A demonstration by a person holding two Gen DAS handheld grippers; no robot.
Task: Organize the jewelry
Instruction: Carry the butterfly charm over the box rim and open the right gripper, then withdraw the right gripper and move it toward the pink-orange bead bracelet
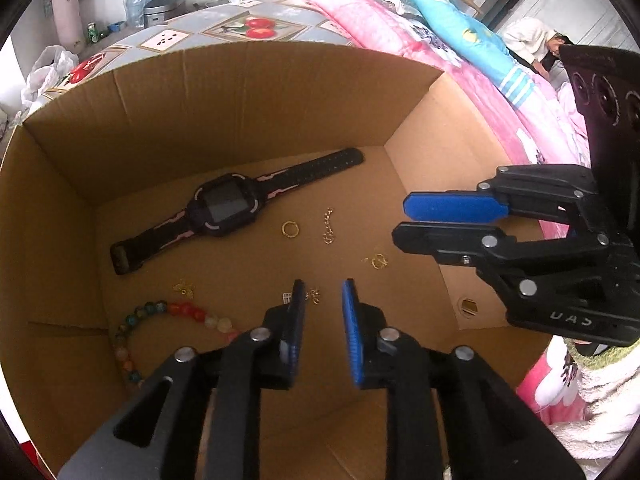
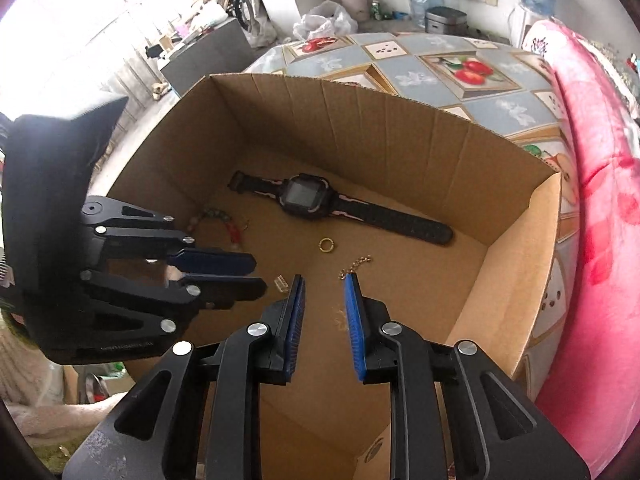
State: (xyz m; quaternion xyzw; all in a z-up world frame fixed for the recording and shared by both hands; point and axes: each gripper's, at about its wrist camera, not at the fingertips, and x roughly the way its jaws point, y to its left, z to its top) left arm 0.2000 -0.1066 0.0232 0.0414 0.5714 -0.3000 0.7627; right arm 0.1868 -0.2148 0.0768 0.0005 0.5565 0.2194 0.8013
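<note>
An open cardboard box (image 1: 240,92) holds the jewelry. On its floor lie a black smartwatch with pink trim (image 1: 226,208) (image 2: 304,196), a gold ring (image 1: 290,229) (image 2: 327,245), a short gold chain (image 1: 328,226) (image 2: 354,266), a gold earring (image 1: 378,260), a gold charm (image 1: 184,288) and a coloured bead bracelet (image 1: 160,312) (image 2: 230,224). My left gripper (image 1: 324,286) (image 2: 260,274) hangs inside the box, slightly open and holding nothing; a tiny gold piece (image 1: 314,295) lies below its tips. My right gripper (image 2: 325,280) (image 1: 400,220) hovers beside it, also narrowly open and empty.
The box stands on a table with a fruit-patterned cloth (image 2: 460,68). A pink quilt (image 2: 600,200) presses against the box's right side. A small clear clip (image 2: 281,283) lies on the box floor. A person (image 1: 536,40) bends over at the far right.
</note>
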